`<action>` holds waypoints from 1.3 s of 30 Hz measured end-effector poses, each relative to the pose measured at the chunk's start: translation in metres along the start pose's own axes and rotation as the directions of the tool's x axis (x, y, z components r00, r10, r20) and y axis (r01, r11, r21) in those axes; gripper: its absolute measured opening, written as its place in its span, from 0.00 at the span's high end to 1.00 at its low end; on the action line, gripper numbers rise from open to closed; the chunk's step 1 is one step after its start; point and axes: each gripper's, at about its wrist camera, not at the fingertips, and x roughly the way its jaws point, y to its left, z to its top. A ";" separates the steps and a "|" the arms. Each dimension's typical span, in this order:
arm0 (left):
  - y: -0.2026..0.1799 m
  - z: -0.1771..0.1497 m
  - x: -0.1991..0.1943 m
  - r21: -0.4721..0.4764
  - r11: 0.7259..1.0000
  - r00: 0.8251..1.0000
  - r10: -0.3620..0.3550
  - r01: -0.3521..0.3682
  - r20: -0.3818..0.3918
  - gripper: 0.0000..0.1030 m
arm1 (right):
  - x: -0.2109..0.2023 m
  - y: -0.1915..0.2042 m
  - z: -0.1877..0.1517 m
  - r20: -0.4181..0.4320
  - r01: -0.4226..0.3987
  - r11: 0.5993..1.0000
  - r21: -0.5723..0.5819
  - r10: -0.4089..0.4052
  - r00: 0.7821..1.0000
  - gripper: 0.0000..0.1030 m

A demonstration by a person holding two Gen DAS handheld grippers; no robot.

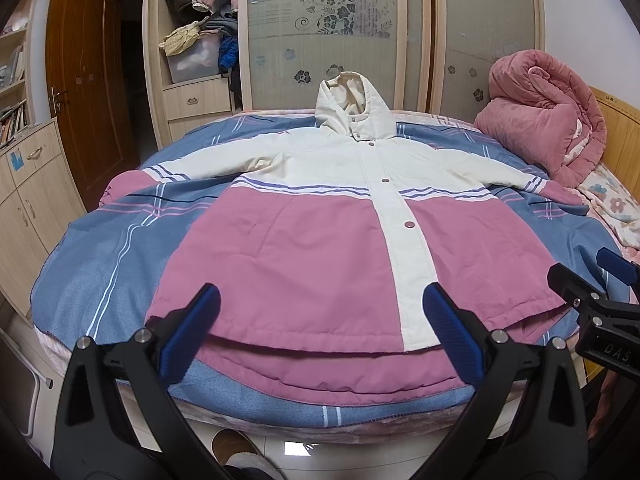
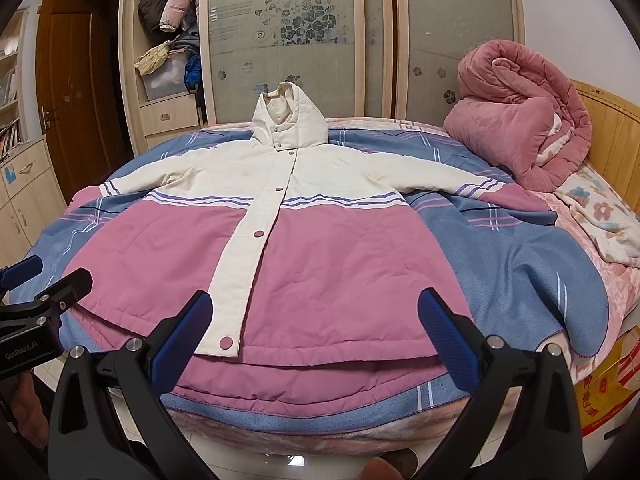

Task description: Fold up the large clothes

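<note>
Hooded jacket (image 1: 320, 248) spread flat on the bed, both grippers released above its hem.

The pink-and-cream jacket lies face up on a blue striped blanket (image 1: 100, 264), snaps closed, sleeves out to either side, hood (image 1: 352, 108) pointing toward the wardrobe (image 1: 320, 20) — its hem sits at the near edge of the bed. The left gripper (image 1: 320, 336) hovers with jaws wide apart over the hem, holding nothing; the right gripper (image 2: 316, 340) does the same just beside it, fingers spread and empty. A rolled pink quilt (image 2: 516, 108) rests near the wooden headboard (image 2: 612, 128), well apart from the jacket.
</note>
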 end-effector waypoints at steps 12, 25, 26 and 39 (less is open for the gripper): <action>-0.002 -0.001 0.001 0.002 1.000 1.000 -0.002 0.002 -0.005 0.02 | 0.000 0.000 -0.001 0.001 -0.001 1.000 0.002 0.001 1.000 0.01; -0.004 -0.001 0.002 0.003 1.000 1.000 -0.003 0.003 -0.005 0.02 | -0.001 0.000 0.000 0.000 -0.002 1.000 0.001 0.002 1.000 0.01; -0.004 -0.001 0.001 0.003 1.000 1.000 -0.004 0.004 -0.004 0.02 | 0.000 0.000 -0.001 0.000 -0.002 1.000 -0.001 0.002 1.000 0.01; -0.006 -0.002 0.003 0.006 1.000 1.000 -0.006 0.006 -0.007 0.02 | 0.000 -0.002 0.000 -0.001 -0.001 1.000 0.002 0.001 1.000 0.01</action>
